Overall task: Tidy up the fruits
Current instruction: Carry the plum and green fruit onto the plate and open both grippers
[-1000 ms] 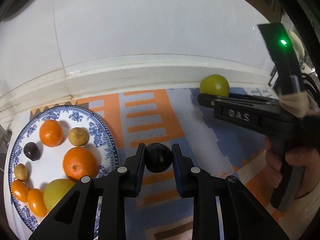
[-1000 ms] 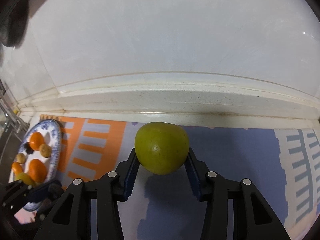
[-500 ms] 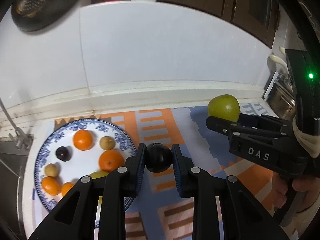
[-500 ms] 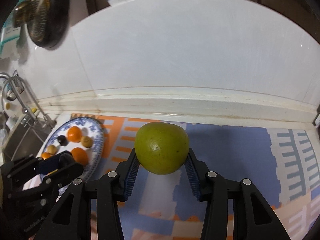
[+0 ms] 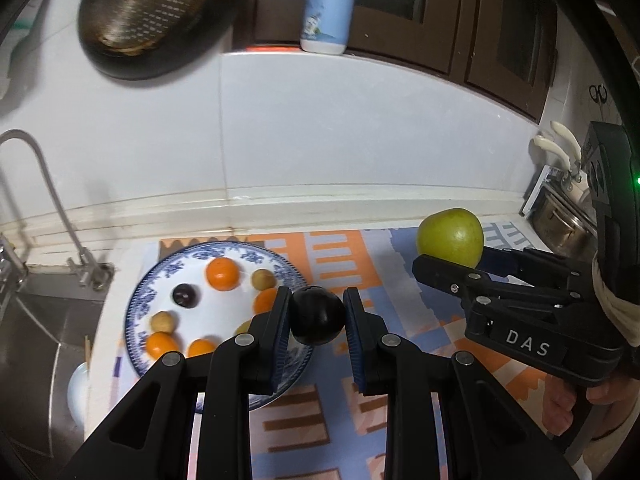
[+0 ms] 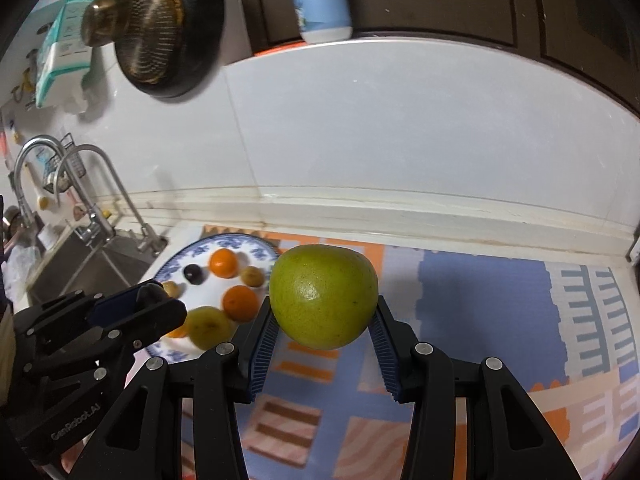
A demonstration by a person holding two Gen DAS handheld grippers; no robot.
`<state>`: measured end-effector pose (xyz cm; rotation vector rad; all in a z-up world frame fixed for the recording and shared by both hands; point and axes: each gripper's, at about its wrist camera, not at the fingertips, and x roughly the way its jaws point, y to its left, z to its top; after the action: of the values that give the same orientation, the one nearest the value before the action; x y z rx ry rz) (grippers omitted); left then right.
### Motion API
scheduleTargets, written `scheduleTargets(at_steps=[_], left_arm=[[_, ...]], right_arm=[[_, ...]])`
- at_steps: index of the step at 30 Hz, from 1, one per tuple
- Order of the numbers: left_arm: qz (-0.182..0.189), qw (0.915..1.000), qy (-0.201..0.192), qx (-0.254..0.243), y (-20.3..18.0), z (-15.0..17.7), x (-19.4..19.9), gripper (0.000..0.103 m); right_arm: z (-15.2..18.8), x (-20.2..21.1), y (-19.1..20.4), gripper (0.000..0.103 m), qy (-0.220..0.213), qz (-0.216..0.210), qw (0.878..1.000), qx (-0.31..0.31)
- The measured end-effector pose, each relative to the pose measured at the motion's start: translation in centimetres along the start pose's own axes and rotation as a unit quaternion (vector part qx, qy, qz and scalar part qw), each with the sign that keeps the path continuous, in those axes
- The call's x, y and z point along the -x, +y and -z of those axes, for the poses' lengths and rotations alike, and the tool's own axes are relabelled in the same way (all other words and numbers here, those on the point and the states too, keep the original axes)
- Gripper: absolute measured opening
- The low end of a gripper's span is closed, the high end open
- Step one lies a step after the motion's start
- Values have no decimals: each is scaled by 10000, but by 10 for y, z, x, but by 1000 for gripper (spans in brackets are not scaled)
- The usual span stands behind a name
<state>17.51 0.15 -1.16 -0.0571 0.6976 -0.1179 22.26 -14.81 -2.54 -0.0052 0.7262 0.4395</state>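
Left wrist view: the left gripper pinches a dark plum at its widest part, pads flat on either side, so the round fruit cannot roll out.
Right wrist view: the right gripper clamps a green apple low on its flanks; the wider set of the fingers answers to the bigger fruit.
Height: both fruits hang clear of the mat, likely to carry them over the plate's raised rim.
Plate: a blue-patterned plate sits at the mat's left end beside the sink, and looks like the gathering point.
Already there: oranges, a second dark plum, small tan fruits and a yellow-green fruit, spread loosely with white gaps between.
Plum's position: above the plate's right rim, nearest to a drop.
Apple's position: out over the mat, right of the plate, well apart from the plum.
Risk: the apple needs a broad gap; set among the smaller fruit, it may nudge them.
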Motion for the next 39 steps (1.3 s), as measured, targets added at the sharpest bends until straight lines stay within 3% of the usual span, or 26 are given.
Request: scheduleTargets(at_steps=[18, 39], left_arm=[[-479, 9985, -112, 230, 61, 12, 43, 26], [-442, 9987, 253, 4, 106, 6, -4, 26]], right_arm=[[-8, 2, 74, 46, 39, -399, 9981, 463], [-21, -65, 109, 46, 477, -534, 9943, 795]])
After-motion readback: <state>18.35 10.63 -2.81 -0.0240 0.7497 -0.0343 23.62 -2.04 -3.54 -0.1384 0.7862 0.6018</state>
